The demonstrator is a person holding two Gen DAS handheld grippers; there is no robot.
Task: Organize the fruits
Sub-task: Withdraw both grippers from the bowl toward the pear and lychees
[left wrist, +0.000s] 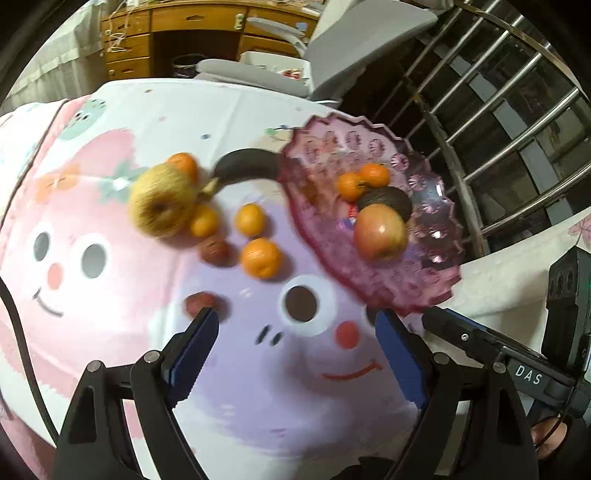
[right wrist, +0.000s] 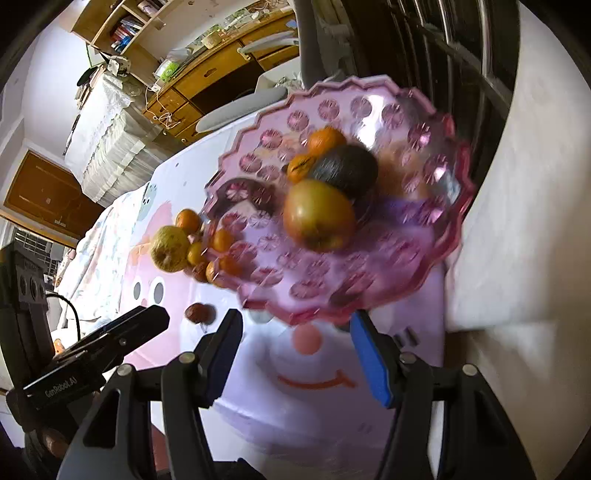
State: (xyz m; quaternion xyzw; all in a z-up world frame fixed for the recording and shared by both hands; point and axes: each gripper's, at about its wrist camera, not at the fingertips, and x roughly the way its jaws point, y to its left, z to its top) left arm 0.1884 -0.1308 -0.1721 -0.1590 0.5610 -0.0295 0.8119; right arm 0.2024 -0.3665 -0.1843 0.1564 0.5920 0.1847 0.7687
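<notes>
A pink glass bowl (left wrist: 436, 236) (right wrist: 424, 254) stands at the table's right and holds a red-yellow apple (left wrist: 380, 232) (right wrist: 317, 216), a dark avocado (left wrist: 388, 201) (right wrist: 347, 170) and two tangerines (left wrist: 362, 181). On the cloth to its left lie a yellow-green apple (left wrist: 162, 203) (right wrist: 170, 249), a dark banana (left wrist: 247, 166), several tangerines (left wrist: 260, 256) and two small brown fruits (left wrist: 201, 302) (right wrist: 199, 313). My left gripper (left wrist: 295, 334) is open and empty above the cloth, near one brown fruit. My right gripper (right wrist: 295, 332) is open and empty just before the bowl's near rim.
The table carries a pink and purple cartoon cloth (left wrist: 258, 387). A metal railing (left wrist: 498, 110) runs at the right, past the bowl. A wooden desk (left wrist: 207, 33) and grey chair (left wrist: 362, 40) stand behind the table. The right gripper's body (left wrist: 517, 365) shows in the left view.
</notes>
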